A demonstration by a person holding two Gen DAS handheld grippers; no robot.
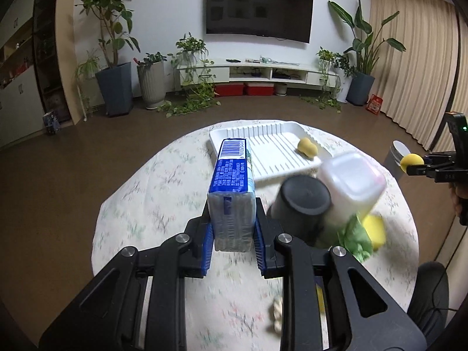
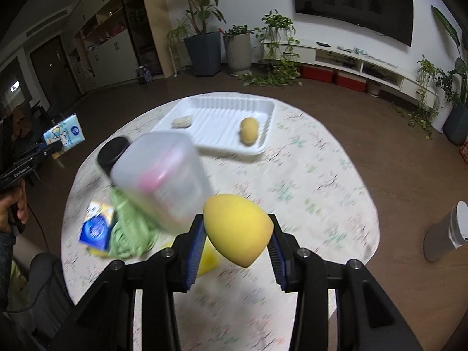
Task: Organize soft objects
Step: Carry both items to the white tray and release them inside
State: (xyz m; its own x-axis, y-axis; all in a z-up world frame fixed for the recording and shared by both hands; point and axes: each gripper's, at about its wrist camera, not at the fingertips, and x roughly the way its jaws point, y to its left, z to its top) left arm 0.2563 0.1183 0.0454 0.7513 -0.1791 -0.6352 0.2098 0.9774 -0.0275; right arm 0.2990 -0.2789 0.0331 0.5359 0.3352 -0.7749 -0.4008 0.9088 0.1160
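My left gripper [image 1: 233, 228] is shut on a blue tissue pack [image 1: 232, 187], held above the table; the pack also shows in the right wrist view [image 2: 65, 135]. My right gripper [image 2: 235, 242] is shut on a yellow egg-shaped sponge [image 2: 237, 229], also seen in the left wrist view [image 1: 411, 162]. A white ribbed tray [image 2: 222, 111] lies at the table's far side with a yellow peanut-shaped sponge [image 2: 249, 131] and a small beige object [image 2: 182, 122] in it. A green cloth [image 2: 128, 231], a flat yellow sponge [image 1: 376, 231] and a blue-and-yellow packet [image 2: 96, 228] lie near a clear plastic box.
A clear plastic box [image 2: 162, 175] and a black-lidded jar [image 2: 112, 153] stand on the round floral table [image 2: 307, 175]. A small beige object [image 1: 277, 314] lies near its front. A grey bin [image 2: 447, 231] stands on the floor at the right.
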